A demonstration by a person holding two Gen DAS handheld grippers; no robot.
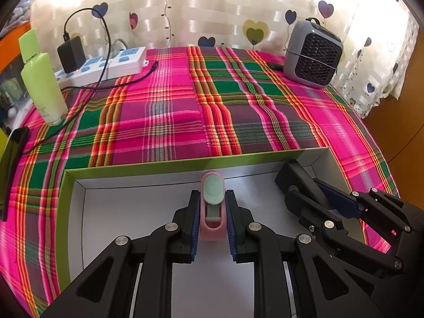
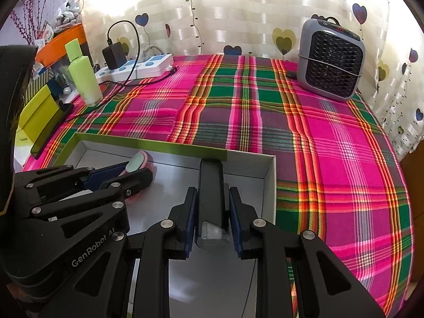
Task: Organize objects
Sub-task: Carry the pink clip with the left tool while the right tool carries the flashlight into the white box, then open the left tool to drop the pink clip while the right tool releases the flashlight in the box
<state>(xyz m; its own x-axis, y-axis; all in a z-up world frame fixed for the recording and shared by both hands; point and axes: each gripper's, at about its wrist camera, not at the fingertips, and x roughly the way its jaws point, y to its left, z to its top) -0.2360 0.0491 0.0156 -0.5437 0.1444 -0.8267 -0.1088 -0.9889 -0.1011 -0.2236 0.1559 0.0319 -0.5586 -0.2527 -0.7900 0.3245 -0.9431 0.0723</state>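
Observation:
My left gripper (image 1: 212,204) is shut on a pink clip-like object with a mint green top (image 1: 212,193), held inside a white box with a green rim (image 1: 132,171). My right gripper (image 2: 210,198) is shut on a black block with a clear end (image 2: 210,182), also inside the box (image 2: 249,156), at its right end. In the left wrist view the right gripper (image 1: 304,188) sits at the box's right side. In the right wrist view the left gripper (image 2: 127,172) holds the pink object (image 2: 136,163) near the box's far wall.
A plaid cloth (image 1: 212,106) covers the table. A grey fan heater (image 1: 314,55) stands at the back right. A white power strip with a black charger (image 1: 106,63) and a green bottle (image 1: 42,79) stand at the back left. A dark phone (image 1: 10,159) leans at the left edge.

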